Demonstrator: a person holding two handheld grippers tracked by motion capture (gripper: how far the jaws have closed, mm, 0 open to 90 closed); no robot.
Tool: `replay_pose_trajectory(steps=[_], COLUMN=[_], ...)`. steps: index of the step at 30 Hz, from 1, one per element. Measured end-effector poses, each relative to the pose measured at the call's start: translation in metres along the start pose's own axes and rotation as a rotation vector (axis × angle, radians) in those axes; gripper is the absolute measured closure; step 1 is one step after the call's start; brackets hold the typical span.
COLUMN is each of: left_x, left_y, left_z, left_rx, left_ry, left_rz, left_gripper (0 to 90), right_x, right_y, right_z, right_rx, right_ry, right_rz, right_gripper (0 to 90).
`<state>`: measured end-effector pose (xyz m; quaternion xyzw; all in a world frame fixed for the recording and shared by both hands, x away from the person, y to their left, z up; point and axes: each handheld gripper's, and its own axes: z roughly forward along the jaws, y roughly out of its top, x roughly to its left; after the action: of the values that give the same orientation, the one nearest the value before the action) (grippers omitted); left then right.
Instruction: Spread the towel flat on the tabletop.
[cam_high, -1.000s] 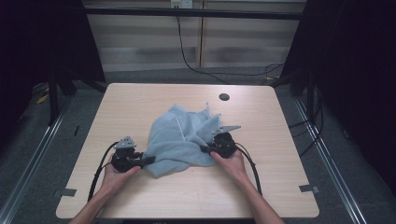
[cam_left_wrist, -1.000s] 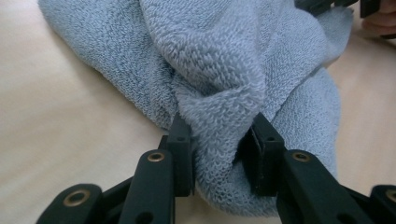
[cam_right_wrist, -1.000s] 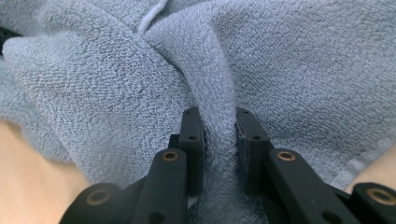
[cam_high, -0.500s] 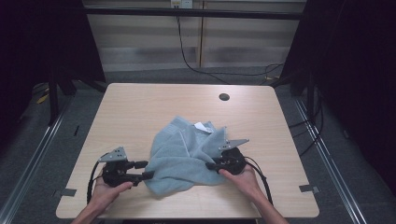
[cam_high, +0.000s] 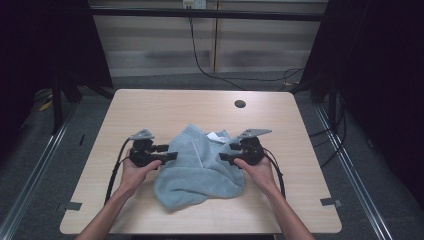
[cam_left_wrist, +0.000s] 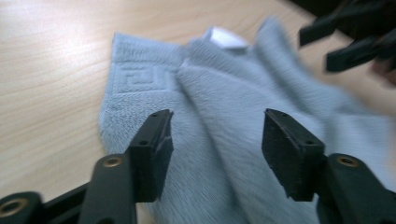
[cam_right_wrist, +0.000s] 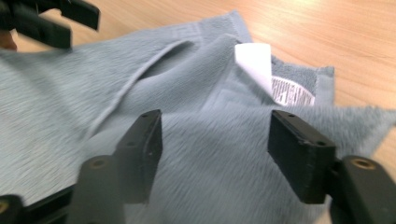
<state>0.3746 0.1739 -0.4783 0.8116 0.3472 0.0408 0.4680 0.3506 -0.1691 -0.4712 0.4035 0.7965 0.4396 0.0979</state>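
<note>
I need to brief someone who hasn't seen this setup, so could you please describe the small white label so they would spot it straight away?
Start at the wooden table, then find the crumpled blue-grey towel lying between the two grippers. The label sits at the towel's far edge, a curled white tag with fine print, the one white patch on the blue cloth.

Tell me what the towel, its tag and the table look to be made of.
Towel: soft terry cloth, probably cotton; pale blue, fuzzy matte pile with a woven key-pattern border.
Tag: thin white fabric or paper-like label, smooth, with small print too fine to read.
Table: light wood-grain top, likely laminate rather than solid wood; smooth with a faint sheen.
</note>
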Motion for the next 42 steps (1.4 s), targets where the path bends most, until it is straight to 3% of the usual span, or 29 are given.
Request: replay_pose_trajectory(steps=[1, 6, 9, 10, 11, 13, 15, 16, 17, 20, 21, 27, 28, 29, 31, 35, 36, 37, 39, 42], left_x=[0.001, -0.005, -0.012, -0.012, -0.017, -0.021, -0.021, -0.021, -0.019, -0.016, -0.016, -0.011, -0.011, -0.007, -0.004, 0.008, 0.008, 0.01, 0.014, 0.018], left_y=[0.003, 0.004, 0.002, 0.002, 0.0, 0.0, 0.0, 0.0, 0.001, 0.007, 0.007, 0.026, 0.026, 0.032, 0.035, 0.055, 0.055, 0.064, 0.074, 0.093], left_z=[0.013, 0.041, 0.046, 0.046, 0.045, 0.041, 0.038, 0.038, 0.035, 0.022, 0.022, -0.021, -0.021, -0.038, -0.047, -0.086, -0.086, -0.098, -0.109, -0.126], left_rx=[-0.015, 0.058, 0.098, 0.098, 0.112, 0.111, 0.109, 0.109, 0.093, 0.02, 0.02, -0.15, -0.15, -0.2, -0.219, -0.318, -0.318, -0.351, -0.377, -0.429], left_ry=[-0.023, -0.055, -0.066, -0.066, -0.069, -0.073, -0.1, -0.1, -0.108, -0.113, -0.113, -0.09, -0.09, -0.063, -0.043, 0.014, 0.014, 0.049, 0.09, 0.128], left_rz=[-0.039, -0.03, -0.012, -0.012, 0.028, 0.049, 0.021, 0.021, 0.005, -0.022, -0.022, -0.036, -0.036, -0.042, -0.038, -0.047, -0.047, -0.045, -0.037, -0.043], left_gripper=[35.6, 28.2, 31.5, 40.2, 50.8, 63.9, 70.0, 71.7, 73.3, 76.4, 77.1, 78.0, 78.0, 78.1, 78.2, 78.3, 78.4, 78.5, 78.7, 79.0], right_x=[-0.005, -0.009, -0.002, 0.003, 0.005, 0.008, 0.009, 0.009, 0.008, 0.003, 0.002, -0.009, -0.009, -0.015, -0.02, -0.033, -0.033, -0.042, -0.047, -0.053], right_y=[0.003, -0.001, -0.007, -0.008, -0.008, -0.008, -0.01, -0.01, -0.012, -0.013, -0.012, 0.01, 0.01, 0.019, 0.027, 0.046, 0.046, 0.062, 0.076, 0.103], right_z=[0.014, 0.038, 0.041, 0.041, 0.041, 0.038, 0.034, 0.034, 0.028, 0.023, 0.022, -0.004, -0.004, -0.019, -0.033, -0.059, -0.059, -0.073, -0.082, -0.1], right_rx=[0.024, 0.09, 0.088, 0.104, 0.114, 0.122, 0.109, 0.109, 0.075, 0.032, 0.03, -0.052, -0.052, -0.088, -0.119, -0.174, -0.174, -0.202, -0.218, -0.257], right_ry=[-0.013, -0.05, -0.094, -0.119, -0.13, -0.137, -0.146, -0.146, -0.156, -0.141, -0.147, -0.176, -0.176, -0.201, -0.226, -0.289, -0.289, -0.322, -0.351, -0.385], right_rz=[0.01, 0.012, -0.008, -0.036, -0.051, -0.057, -0.053, -0.053, -0.037, -0.003, -0.004, 0.03, 0.03, 0.041, 0.046, 0.055, 0.055, 0.061, 0.063, 0.056], right_gripper=[27.3, 25.5, 26.4, 27.5, 30.5, 39.8, 50.5, 50.5, 70.5, 81.8, 82.9, 85.3, 85.3, 85.4, 85.6, 85.6, 85.6, 85.7, 85.7, 85.8])
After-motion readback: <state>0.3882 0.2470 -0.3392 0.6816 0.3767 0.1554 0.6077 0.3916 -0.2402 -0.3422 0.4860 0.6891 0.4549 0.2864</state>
